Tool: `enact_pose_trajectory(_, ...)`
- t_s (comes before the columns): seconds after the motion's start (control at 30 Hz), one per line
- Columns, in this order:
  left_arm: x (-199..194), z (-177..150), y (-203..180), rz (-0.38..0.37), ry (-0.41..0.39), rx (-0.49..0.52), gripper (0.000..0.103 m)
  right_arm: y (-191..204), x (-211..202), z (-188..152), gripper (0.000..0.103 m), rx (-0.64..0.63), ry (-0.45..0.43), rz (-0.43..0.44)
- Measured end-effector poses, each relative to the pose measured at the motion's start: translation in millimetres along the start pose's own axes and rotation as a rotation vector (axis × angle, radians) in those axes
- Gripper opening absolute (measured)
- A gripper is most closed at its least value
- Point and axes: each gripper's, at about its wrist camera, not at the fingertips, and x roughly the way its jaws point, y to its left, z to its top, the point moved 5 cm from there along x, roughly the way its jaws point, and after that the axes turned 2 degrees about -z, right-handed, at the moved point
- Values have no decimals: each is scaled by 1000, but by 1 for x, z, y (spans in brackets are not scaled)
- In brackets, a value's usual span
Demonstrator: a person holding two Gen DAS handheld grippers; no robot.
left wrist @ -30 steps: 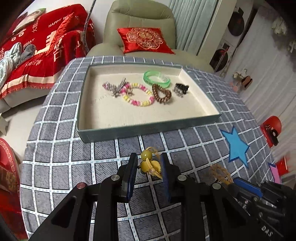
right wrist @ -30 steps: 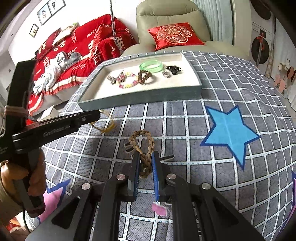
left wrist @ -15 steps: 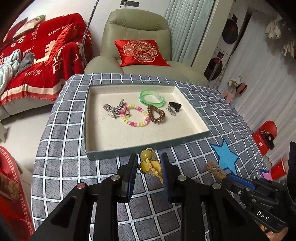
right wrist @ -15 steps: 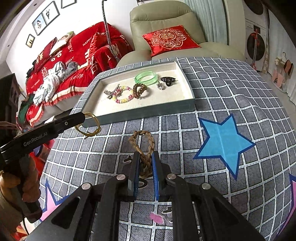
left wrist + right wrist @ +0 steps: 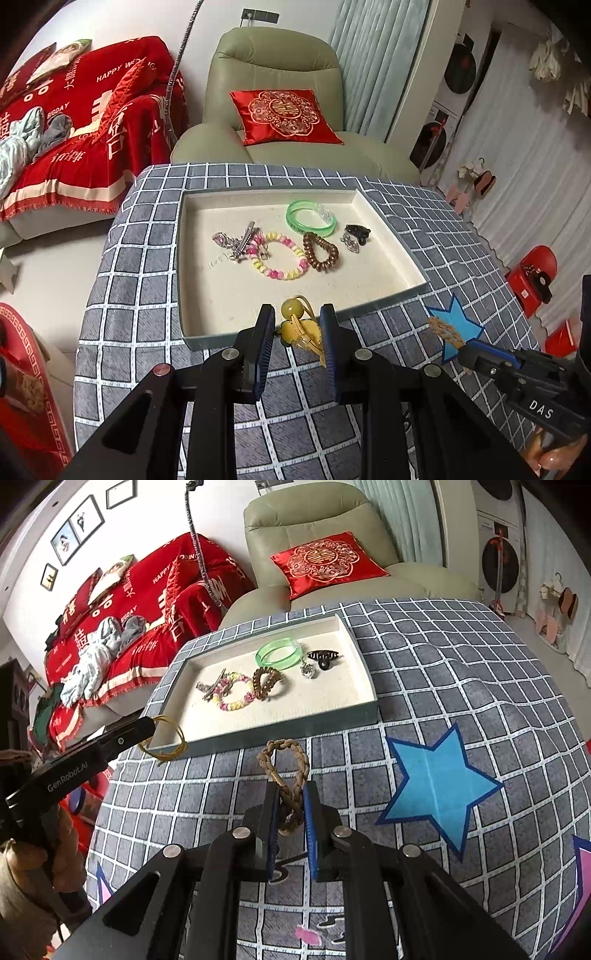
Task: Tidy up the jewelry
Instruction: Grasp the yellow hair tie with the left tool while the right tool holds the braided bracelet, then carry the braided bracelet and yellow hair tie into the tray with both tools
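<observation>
A yellow bead charm point(image 5: 298, 325) is clamped in the left gripper point(image 5: 297, 332) at the tray's point(image 5: 391, 221) near wall; a braided bracelet point(image 5: 288, 771) is pinched in the right gripper point(image 5: 290, 812), nearer. Each should be released over bare lining, apart from the pieces farther in.

You are in a home living room: a green recliner point(image 5: 273, 107) with a red cushion point(image 5: 282, 115), a red-draped sofa point(image 5: 147, 602), framed pictures point(image 5: 79, 528), curtains point(image 5: 373, 62).
</observation>
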Motion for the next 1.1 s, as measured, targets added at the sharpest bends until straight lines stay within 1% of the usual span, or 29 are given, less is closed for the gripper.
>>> enact_pose_trajectory(0.33, 4, 16, 10, 6, -19, -6, 41, -2, 6, 21, 14, 10, -9, -2)
enact_pose_trajectory(0.53, 7, 34, 17, 11, -38, -14, 41, 0, 11, 42, 14, 7, -20, 3)
enact_pose_trajectory(0.63, 14, 43, 20, 13, -39, -21, 41, 0, 17, 53, 14, 12, -17, 9)
enact_pose_trajectory(0.73, 24, 50, 20, 30, -45, -12, 41, 0, 27, 65, 14, 1, -16, -5)
enact_pose_trajectory(0.9, 47, 51, 21, 44, -13, -15, 41, 4, 47, 81, 14, -24, -4, -24)
enact_pose_trajectory(1.1, 69, 47, 24, 58, 29, -20, 41, 7, 73, 92, 14, -66, 17, -53)
